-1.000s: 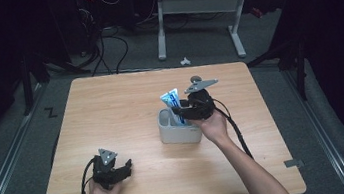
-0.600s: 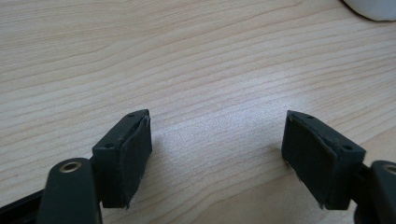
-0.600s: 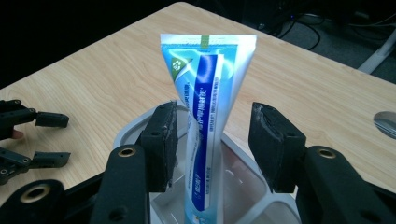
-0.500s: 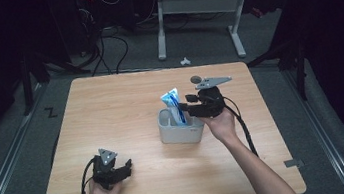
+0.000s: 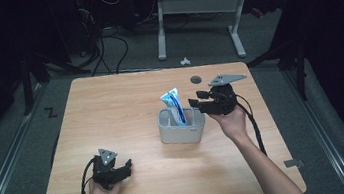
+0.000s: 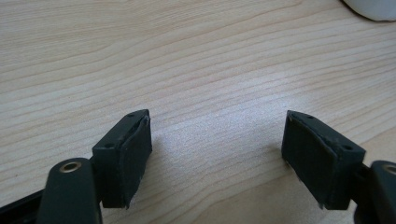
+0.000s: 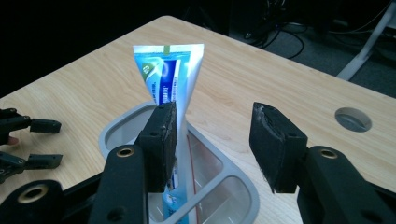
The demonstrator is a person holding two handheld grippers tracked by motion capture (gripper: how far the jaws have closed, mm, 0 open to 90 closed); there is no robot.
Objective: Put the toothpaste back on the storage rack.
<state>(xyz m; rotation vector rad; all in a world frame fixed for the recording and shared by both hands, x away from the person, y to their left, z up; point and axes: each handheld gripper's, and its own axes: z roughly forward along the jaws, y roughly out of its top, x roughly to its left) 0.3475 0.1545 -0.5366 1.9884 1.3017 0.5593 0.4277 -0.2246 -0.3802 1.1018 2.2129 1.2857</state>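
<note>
Wooden tabletop (image 5: 126,113): toothpaste tube (image 5: 174,105) upright in grey holder (image 5: 181,132); right tool (image 5: 202,99) beside it, jaws just opening, empty.

I see a matt pale wood-grain table (image 5: 112,115), a smooth grey plastic holder (image 5: 182,132), a glossy toothpaste tube (image 7: 170,70), and matt black gripper pads (image 6: 130,158).

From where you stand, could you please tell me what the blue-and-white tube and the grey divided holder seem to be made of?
The blue-and-white tube looks like soft glossy plastic laminate: it has a flat crimped end and a sheen on its print. The grey divided holder looks like matte moulded plastic, with smooth rounded rims, though coated metal cannot be ruled out.
</note>
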